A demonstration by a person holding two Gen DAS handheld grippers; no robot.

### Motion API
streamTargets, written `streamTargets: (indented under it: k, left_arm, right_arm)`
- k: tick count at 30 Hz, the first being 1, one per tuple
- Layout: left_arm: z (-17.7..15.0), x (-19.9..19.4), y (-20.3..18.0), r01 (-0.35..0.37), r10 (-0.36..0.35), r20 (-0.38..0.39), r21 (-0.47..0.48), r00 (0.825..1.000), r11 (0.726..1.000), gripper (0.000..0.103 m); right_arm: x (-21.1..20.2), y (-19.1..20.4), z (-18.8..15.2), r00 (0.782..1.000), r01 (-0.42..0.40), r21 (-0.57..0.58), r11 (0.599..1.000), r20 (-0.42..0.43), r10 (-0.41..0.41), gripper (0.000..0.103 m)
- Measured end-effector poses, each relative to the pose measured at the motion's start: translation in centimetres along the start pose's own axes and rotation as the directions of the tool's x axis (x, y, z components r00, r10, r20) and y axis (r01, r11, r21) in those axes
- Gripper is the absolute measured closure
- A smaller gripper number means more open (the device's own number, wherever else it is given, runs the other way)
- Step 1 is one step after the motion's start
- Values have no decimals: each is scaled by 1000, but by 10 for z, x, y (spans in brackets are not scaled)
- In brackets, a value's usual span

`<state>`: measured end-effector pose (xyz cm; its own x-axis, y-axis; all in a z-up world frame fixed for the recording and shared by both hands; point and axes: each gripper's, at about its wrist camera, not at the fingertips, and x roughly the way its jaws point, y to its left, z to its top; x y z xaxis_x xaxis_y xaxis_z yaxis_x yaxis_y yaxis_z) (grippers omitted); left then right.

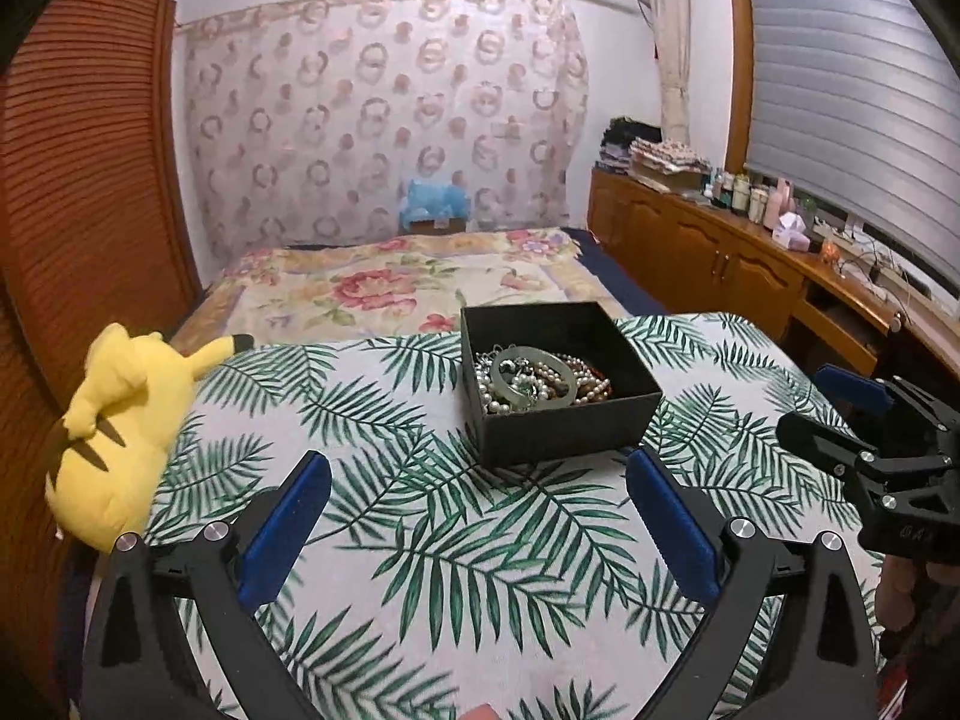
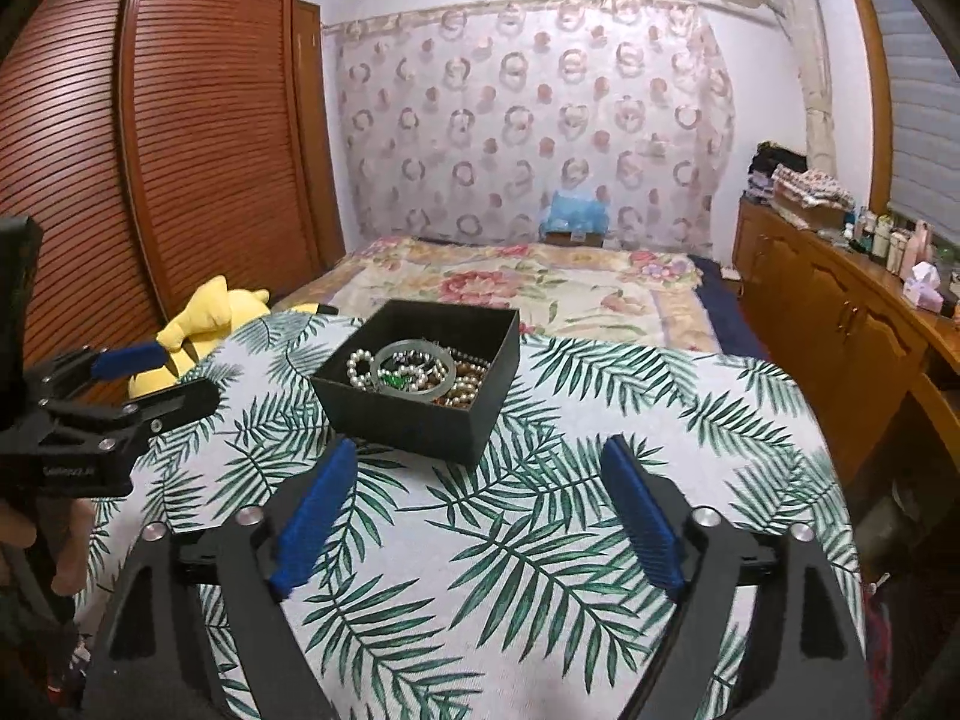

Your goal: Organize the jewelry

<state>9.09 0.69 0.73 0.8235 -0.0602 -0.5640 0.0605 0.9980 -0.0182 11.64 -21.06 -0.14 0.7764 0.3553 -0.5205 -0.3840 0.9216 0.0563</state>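
We held both sets of tongs released and empty, the left tongs [image 1: 480,516] and right tongs [image 2: 480,510] hovering just short of the black box [image 1: 564,426] on the palm-leaf worktop [image 1: 420,540]. The jewelry [image 1: 534,381] lay heaped inside it: pearl strands, brown beads, and a pale green bangle [image 2: 413,369] on top. That heap would fit either sorting yet to come or pieces gathered in, so we judged no further than a careful reach over the rim.
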Motion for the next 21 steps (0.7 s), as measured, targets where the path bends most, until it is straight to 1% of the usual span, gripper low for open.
streamTargets:
  k: [3, 5, 11, 21]
  left_arm:
    - [-3, -17, -3, -13, 13, 24, 3, 1000, 1000, 8]
    - [-4, -25, -6, -12, 12, 36, 11, 999, 1000, 8]
    - [-5, -46, -14, -23, 22, 54, 15, 998, 1000, 8]
    - [-8, -53, -14, -16, 16, 65, 6, 998, 1000, 8]
  right_arm:
    - [-16, 0, 3, 999, 12, 5, 1000, 39, -12, 8]
    - [-27, 1, 4, 997, 29, 9, 1000, 66, -29, 3]
    - [-48, -3, 6, 994, 40, 28, 999, 103, -42, 3]
    - [-52, -3, 1, 994, 43, 38, 998, 100, -47, 3]
